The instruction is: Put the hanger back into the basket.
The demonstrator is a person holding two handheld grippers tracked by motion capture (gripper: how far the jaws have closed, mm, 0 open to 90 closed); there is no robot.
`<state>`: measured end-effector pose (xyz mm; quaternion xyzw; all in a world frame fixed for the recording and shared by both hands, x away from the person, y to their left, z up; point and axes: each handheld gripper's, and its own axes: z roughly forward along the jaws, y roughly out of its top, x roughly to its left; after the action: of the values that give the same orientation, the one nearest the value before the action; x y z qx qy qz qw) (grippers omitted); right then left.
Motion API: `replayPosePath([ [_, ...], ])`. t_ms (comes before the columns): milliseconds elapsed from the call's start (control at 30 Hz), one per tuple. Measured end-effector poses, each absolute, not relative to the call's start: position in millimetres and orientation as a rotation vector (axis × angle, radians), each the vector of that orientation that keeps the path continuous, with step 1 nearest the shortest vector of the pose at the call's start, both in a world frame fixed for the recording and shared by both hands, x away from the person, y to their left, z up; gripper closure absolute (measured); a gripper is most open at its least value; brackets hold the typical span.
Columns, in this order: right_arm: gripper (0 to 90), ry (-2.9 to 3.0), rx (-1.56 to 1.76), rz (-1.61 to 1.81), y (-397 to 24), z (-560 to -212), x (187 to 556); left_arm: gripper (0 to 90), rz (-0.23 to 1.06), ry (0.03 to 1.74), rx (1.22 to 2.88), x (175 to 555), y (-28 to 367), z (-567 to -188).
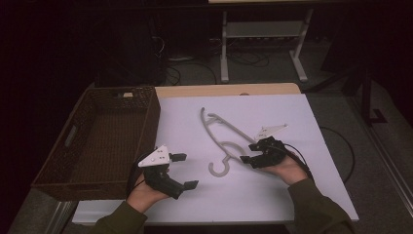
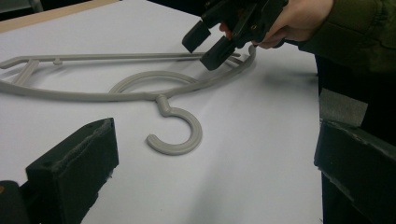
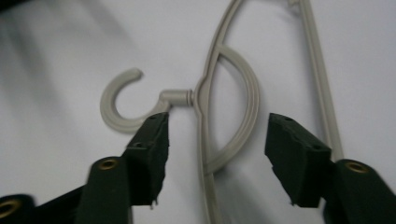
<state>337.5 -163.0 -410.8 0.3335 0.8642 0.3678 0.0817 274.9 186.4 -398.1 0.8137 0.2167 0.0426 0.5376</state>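
brown wicker basket (image 1: 146, 114) left on the white tabletop (image 1: 292, 122).

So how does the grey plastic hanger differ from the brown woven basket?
The grey plastic hanger is thin, pale and lies flat on the white sheet; the brown woven basket is dark, deep-walled and sits at the table's left edge. The right gripper straddles the hanger with jaws apart; no gripper is at the basket.

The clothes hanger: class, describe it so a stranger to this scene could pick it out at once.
Start at the white table sheet, right of the brown wicker basket. Near the sheet's middle lies a flat grey plastic hanger, its hook curling toward the person. The right gripper straddles its frame, jaws apart; no other thing there is pale and curved.
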Motion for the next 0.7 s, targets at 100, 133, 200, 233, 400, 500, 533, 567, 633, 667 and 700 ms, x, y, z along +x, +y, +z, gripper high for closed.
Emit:
replayPosePath([
  [100,48.3,2.625,1.001,1.067,-163.5,-416.1,338.2,0.0,0.101,0.516,1.936,274.5,186.6,-398.4],
  [133,49.6,2.63,0.998,1.06,-163.5,-417.9,338.2,0.0,0.101,0.516,1.936,274.5,186.7,-398.5],
  [200,52.7,2.648,1.007,1.03,-164.1,-421.3,338.3,0.0,0.099,0.517,1.936,274.4,186.7,-398.7],
  [233,54.2,2.653,1.007,1.019,-164.7,-422.9,338.1,0.0,0.099,0.517,1.936,274.4,186.7,-398.8],
  [400,59.8,2.673,1.017,0.996,-166.3,-428.4,338.2,0.0,0.097,0.518,1.936,274.8,186.6,-399.2],
  [500,63.3,2.703,1.007,0.95,-166.4,-432.5,337.2,0.0,0.095,0.52,1.939,274.9,187.1,-399.5],
  [533,64.5,2.706,1.01,0.943,-166.3,-433.7,336.9,0.0,0.096,0.521,1.939,275.1,187.4,-399.5],
  [567,65.9,2.709,1.011,0.933,-166.4,-434.3,336.6,0.0,0.097,0.521,1.938,275.2,187.7,-399.5],
  [633,68.7,2.721,1.007,0.913,-166.6,-435.2,335.9,0.0,0.097,0.522,1.935,275.2,187.8,-399.5],
  [667,70.1,2.729,1.006,0.908,-166.5,-435.4,335.5,0.0,0.097,0.522,1.935,275.2,187.8,-399.5],
  [700,70.7,2.731,0.998,0.903,-166.1,-436.0,335.2,0.0,0.098,0.521,1.937,275.2,187.9,-399.5],
])
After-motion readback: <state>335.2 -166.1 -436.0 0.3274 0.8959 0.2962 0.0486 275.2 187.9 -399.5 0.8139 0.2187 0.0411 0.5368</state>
